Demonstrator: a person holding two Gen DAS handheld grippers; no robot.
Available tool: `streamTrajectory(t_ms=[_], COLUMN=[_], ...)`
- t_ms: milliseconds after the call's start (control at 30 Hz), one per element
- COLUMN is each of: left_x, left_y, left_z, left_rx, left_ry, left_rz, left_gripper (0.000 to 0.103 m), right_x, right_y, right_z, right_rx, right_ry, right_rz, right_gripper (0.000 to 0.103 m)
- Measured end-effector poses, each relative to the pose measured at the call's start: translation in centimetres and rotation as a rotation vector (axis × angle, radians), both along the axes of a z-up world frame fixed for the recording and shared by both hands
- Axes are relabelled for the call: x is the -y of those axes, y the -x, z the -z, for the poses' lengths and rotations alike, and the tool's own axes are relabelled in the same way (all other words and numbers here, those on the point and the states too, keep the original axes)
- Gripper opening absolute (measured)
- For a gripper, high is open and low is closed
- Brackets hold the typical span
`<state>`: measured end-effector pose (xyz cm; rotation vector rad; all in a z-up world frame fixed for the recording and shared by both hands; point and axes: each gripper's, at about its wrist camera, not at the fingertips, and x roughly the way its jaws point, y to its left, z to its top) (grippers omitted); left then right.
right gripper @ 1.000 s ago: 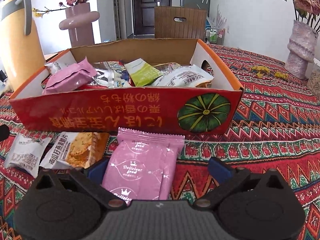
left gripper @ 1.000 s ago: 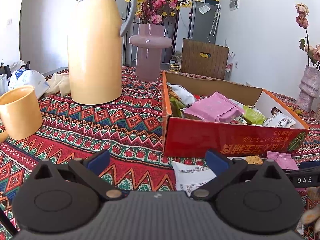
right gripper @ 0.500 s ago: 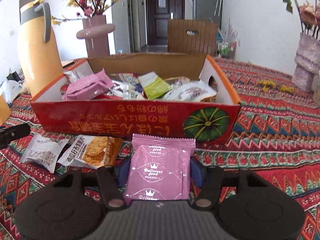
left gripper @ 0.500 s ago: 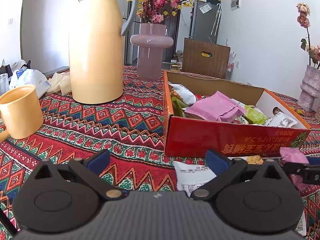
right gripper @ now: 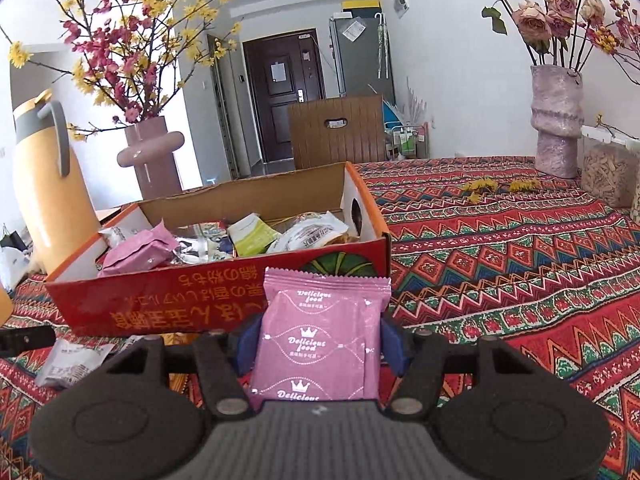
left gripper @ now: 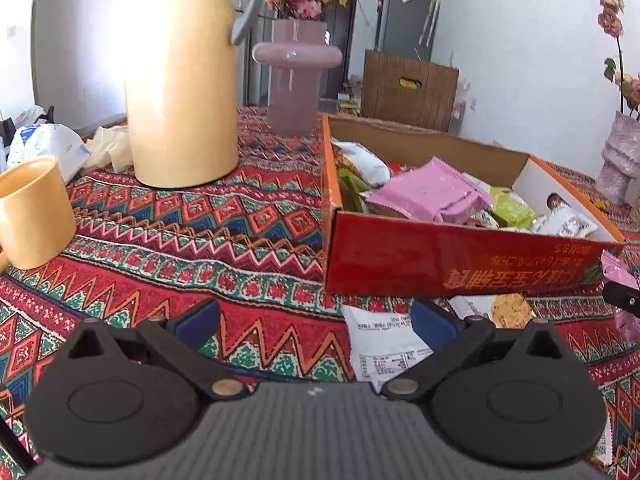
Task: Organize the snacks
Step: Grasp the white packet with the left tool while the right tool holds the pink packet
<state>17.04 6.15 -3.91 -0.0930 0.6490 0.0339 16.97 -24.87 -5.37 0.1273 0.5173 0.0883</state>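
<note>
My right gripper is shut on a pink snack packet and holds it above the table, in front of the red cardboard box. The box holds several snack packets. My left gripper is open and empty, low over the tablecloth left of the box. A white packet and a biscuit packet lie on the cloth in front of the box. The held pink packet also shows at the right edge of the left wrist view.
A tall yellow thermos, a yellow mug and a pink vase stand left of the box. A textured vase with roses and a jar stand at the far right. White bags lie far left.
My right gripper closed on the pink packet and lifted it off the table, rising higher. My left gripper stayed open and shifted slightly closer to the thermos.
</note>
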Motion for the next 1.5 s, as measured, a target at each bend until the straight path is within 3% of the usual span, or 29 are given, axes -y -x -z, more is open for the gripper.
streamTrajectory(t_ms=[267,600,1033,1133,1200,1233,1300,1367,1400,1500], left_x=[2.9,4.8,6.1,6.4,6.5,6.5,6.4,6.5,6.4,6.3], left_y=[-1.2,-4.3,-3.8,-3.1,-2.7,-2.5,-2.1,-1.8,-1.6,-1.0], left_z=[-1.3,1.0,1.7,1.5,1.2,1.1,1.0,0.9,1.0,0.9], left_rx=[-0.095,-0.296,-0.265,-0.232,-0.213,-0.205,-0.189,-0.176,-0.171,-0.152], left_ry=[-0.028,-0.022,-0.058,-0.064,-0.063,-0.059,-0.057,-0.057,-0.055,-0.054], left_rz=[0.065,0.012,-0.002,0.013,0.023,0.028,0.038,0.05,0.056,0.06], left_gripper=[0.103,0.103,0.101,0.086,0.066,0.061,0.039,0.025,0.02,0.018], right_x=[0.2,0.4,0.3,0.3,0.3,0.3,0.3,0.3,0.3,0.3], right_y=[0.4,0.8,1.1,1.2,1.2,1.2,1.2,1.2,1.2,1.3], right_z=[0.1,-0.1,-0.2,-0.2,-0.2,-0.2,-0.2,-0.3,-0.3,-0.3], right_rx=[0.011,0.028,0.044,0.047,0.047,0.048,0.048,0.05,0.051,0.054], right_ry=[-0.028,-0.049,-0.054,-0.053,-0.053,-0.053,-0.053,-0.052,-0.052,-0.05], right_rz=[-0.011,-0.023,-0.031,-0.031,-0.031,-0.031,-0.03,-0.03,-0.03,-0.03], right_gripper=[0.061,0.061,0.061,0.061,0.061,0.061,0.061,0.061,0.061,0.061])
